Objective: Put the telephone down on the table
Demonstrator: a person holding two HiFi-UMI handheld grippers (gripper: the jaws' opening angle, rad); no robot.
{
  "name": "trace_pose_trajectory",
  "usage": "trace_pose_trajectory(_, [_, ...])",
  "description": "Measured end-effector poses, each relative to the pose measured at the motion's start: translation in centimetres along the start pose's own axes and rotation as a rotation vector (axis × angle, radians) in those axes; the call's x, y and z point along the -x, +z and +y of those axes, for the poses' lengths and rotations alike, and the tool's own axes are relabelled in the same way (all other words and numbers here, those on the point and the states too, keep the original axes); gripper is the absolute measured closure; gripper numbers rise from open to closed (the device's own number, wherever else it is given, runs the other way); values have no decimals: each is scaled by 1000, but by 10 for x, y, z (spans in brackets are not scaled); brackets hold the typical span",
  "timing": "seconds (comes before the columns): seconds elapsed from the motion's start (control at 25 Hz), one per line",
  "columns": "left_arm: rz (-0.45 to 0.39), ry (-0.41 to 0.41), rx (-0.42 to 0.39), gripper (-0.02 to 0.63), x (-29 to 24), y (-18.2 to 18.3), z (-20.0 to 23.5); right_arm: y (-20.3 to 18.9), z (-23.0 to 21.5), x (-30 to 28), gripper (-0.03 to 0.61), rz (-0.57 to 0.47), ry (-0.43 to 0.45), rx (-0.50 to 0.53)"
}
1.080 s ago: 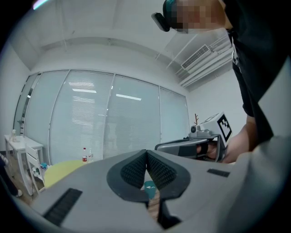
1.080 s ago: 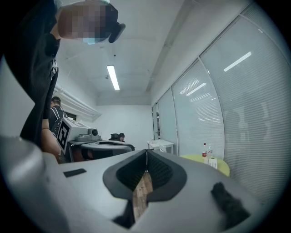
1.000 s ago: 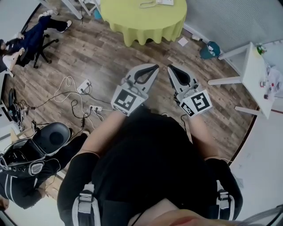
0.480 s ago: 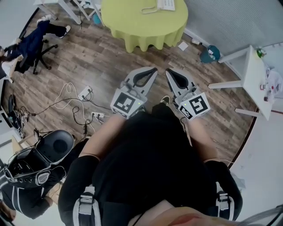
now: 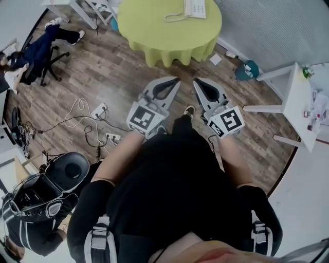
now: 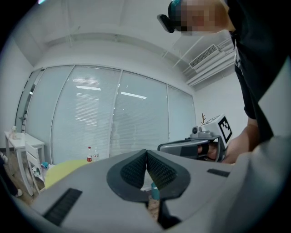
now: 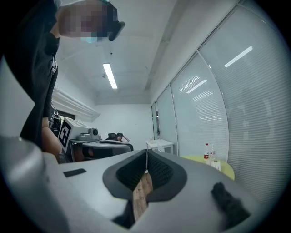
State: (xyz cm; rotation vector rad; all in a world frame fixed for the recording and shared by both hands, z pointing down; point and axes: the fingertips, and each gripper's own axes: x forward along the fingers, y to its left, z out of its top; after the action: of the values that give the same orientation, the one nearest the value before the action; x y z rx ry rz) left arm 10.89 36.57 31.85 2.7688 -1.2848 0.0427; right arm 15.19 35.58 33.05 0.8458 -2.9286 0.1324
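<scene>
A white telephone [image 5: 194,7] with its corded handset [image 5: 174,18] lies on the round table with the yellow-green cloth [image 5: 154,25] at the top of the head view. My left gripper [image 5: 176,79] and right gripper [image 5: 196,80] are held side by side at waist height over the wooden floor, well short of the table. Both are shut with nothing between their pads. In the right gripper view the table [image 7: 227,167] shows low at the right with the telephone [image 7: 215,164] on it. The left gripper view shows the table's edge [image 6: 63,170] at the left.
Cables and power strips [image 5: 100,110] lie on the floor at the left. A seated person [image 5: 31,43] is at the far left, another person with a black helmet-like object [image 5: 67,169] at lower left. A white side table [image 5: 298,97] stands at the right, a teal object [image 5: 247,69] by the wall.
The person has stepped toward the round table, which now shows more fully with the telephone. Both grippers moved along, still shut and side by side.
</scene>
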Motion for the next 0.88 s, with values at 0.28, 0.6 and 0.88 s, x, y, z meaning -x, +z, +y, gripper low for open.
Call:
trace_pose_trajectory(0.28, [14,37,3,601,-60,6,26,10,-64,-18,560,-9,43,-5])
trace_pose_trajectory(0.6, [30,79,-4,601,-121,10,37,13,-125,-26,560,-14,98,-13])
trace_pose_trajectory(0.88, [38,142,2,601,-154,10,53,11,-158,-37,560,-10,182,-19])
